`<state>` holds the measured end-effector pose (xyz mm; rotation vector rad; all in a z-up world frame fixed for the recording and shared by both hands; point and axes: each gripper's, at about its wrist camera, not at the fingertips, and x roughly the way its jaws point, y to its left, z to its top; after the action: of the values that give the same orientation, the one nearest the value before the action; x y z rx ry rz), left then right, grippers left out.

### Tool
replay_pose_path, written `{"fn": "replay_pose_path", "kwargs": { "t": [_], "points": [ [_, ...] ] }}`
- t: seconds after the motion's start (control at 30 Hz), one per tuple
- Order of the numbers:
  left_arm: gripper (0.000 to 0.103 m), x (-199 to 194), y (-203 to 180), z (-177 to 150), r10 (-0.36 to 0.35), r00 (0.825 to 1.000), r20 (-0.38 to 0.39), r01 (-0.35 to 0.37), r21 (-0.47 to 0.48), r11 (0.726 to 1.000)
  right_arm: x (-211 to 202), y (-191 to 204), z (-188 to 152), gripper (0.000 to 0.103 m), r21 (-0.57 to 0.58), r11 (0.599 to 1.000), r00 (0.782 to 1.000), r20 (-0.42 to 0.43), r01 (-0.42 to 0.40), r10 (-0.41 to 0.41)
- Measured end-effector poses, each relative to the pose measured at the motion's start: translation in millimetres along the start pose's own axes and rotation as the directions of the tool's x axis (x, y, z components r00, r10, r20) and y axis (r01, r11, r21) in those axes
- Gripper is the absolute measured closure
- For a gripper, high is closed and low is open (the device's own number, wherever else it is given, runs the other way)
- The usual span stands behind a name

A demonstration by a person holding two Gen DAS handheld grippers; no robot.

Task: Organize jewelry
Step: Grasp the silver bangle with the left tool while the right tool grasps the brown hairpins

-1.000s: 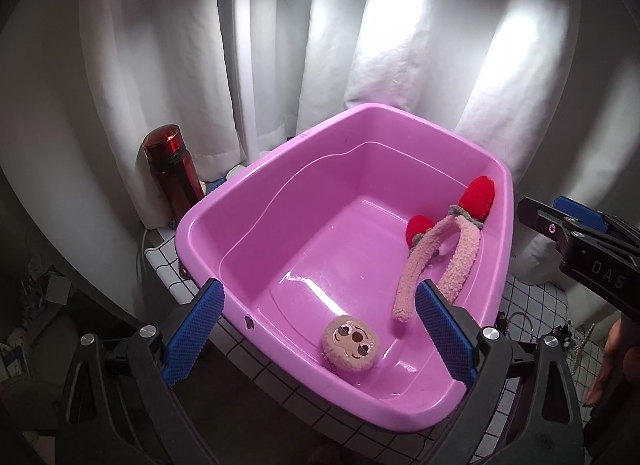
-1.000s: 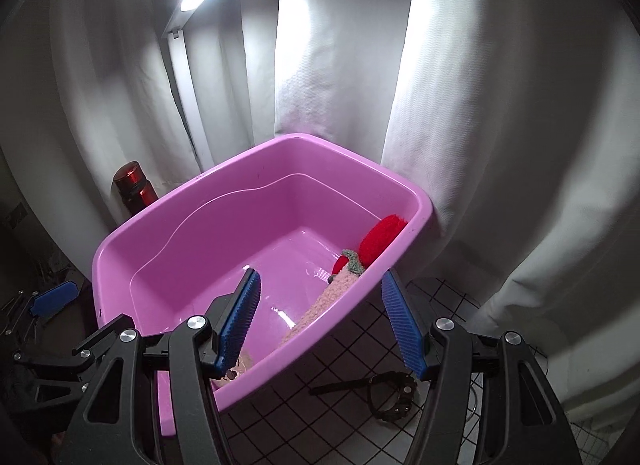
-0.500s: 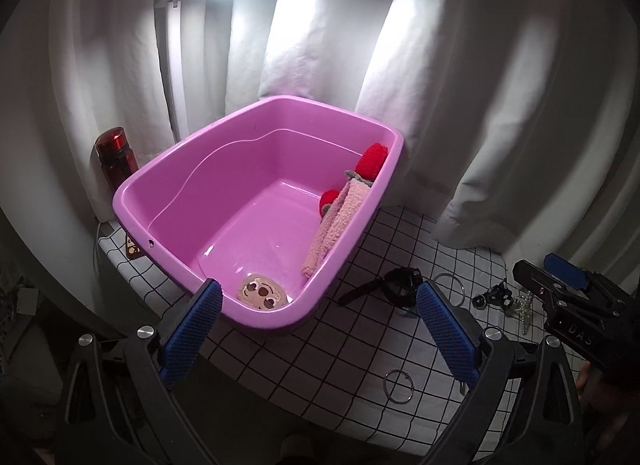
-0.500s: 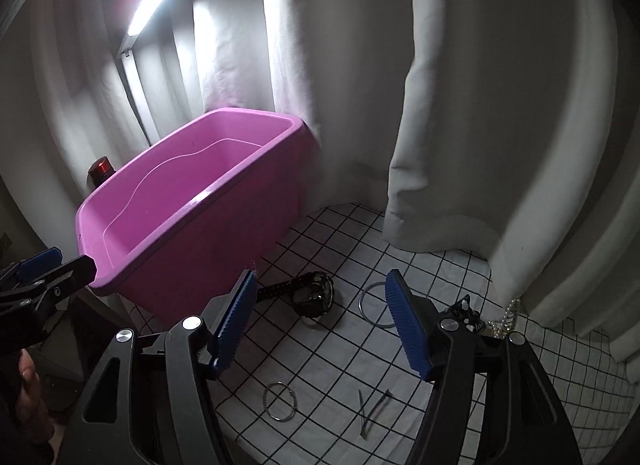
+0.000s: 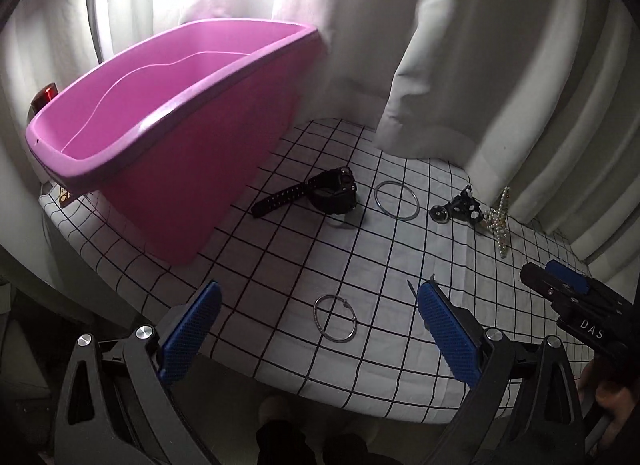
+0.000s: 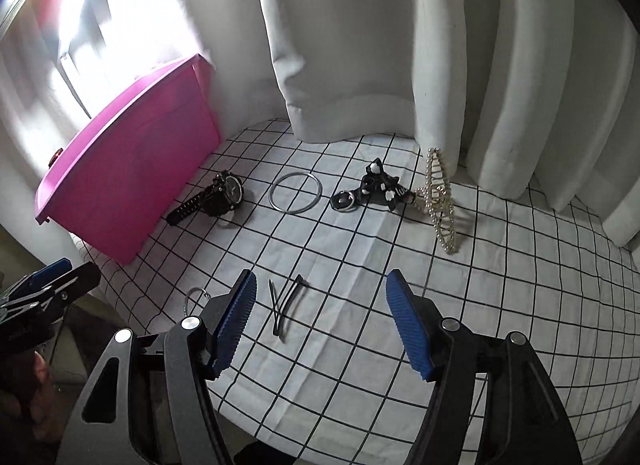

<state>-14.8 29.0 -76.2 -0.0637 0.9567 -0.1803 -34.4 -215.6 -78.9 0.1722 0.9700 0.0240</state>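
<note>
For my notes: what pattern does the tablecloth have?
The tablecloth is white with a black grid of squares, clearest in the right wrist view.

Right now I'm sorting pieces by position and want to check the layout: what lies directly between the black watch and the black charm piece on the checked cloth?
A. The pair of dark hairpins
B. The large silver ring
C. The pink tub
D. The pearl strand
B: the large silver ring lies flat between the black watch and the black charm piece.
</note>
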Motion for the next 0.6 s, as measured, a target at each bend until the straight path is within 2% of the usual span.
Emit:
{"fn": "replay_pose_path", "kwargs": {
  "t": [0.3,0.6],
  "points": [
    [0.006,58.9,-5.1,-32.6,0.052,0.998,-0.046,-0.050,0.048,0.998,54.9,25.7,-26.6,0.039,-0.056,0.997,0.996,-0.073,-0.055,0.051],
    [0.006,93.2,-8.3,-44.6,0.059,0.996,-0.060,-0.053,0.095,0.994,91.5,28.4,-38.5,0.039,-0.074,0.997,0.995,-0.099,-0.030,0.023]
  ]
}}
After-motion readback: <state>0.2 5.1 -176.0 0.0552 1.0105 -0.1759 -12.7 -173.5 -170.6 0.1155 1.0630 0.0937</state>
